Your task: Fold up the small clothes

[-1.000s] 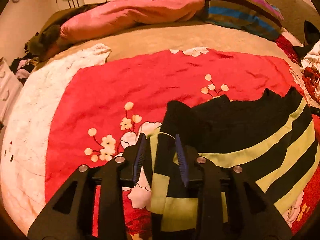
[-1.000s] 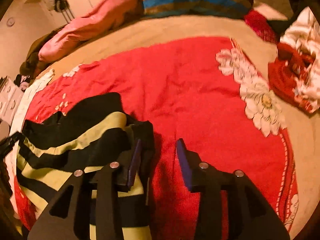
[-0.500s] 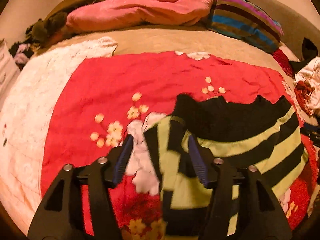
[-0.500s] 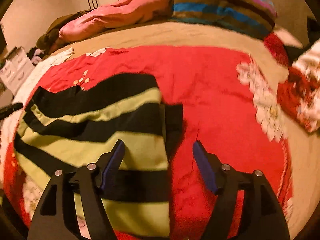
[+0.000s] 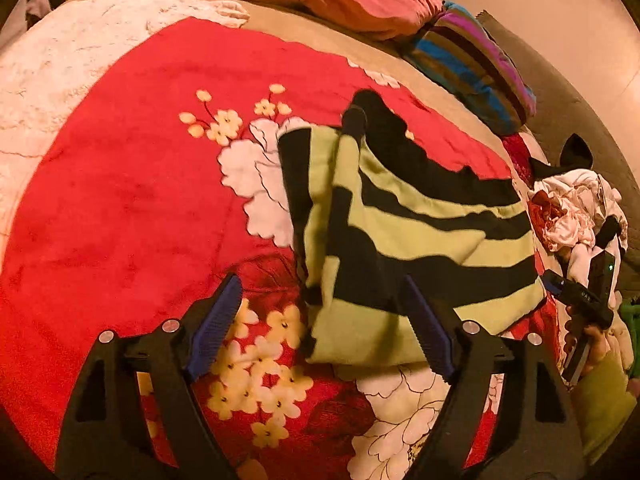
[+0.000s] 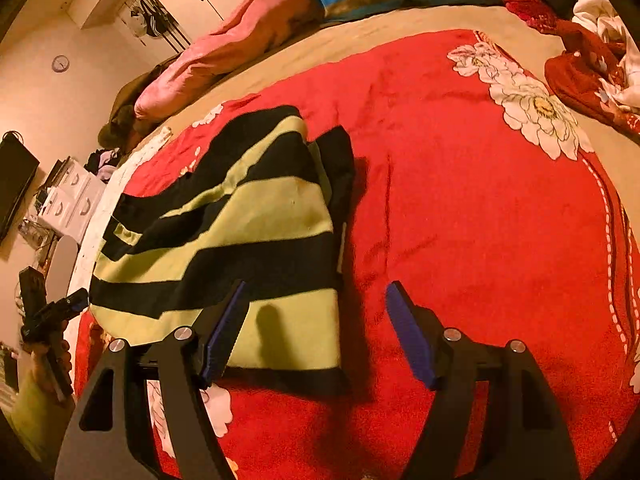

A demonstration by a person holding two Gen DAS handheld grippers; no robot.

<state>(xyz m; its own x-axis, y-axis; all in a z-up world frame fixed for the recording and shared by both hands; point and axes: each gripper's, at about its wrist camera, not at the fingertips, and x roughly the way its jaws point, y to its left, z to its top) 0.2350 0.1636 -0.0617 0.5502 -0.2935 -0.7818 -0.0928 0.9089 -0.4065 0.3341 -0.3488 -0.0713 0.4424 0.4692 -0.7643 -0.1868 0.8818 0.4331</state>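
Striped sweater [image 5: 404,236], black and yellow-green, lies on the red floral blanket [image 5: 120,200], its side parts turned in over the body. Left gripper [image 5: 320,324] hovers spread wide over the near left corner, holding nothing. Right gripper [image 6: 316,330] likewise wide and empty above the near right hem.

Next fold, likely: pinch both near corners through all layers (top layer alone would drag it open), lift evenly, carry toward the neck.

Room: bare blanket beyond the collar and to the right. Crumpled red-and-white clothes [image 6: 592,60] lie well apart; striped pillow [image 5: 476,68] farther off.
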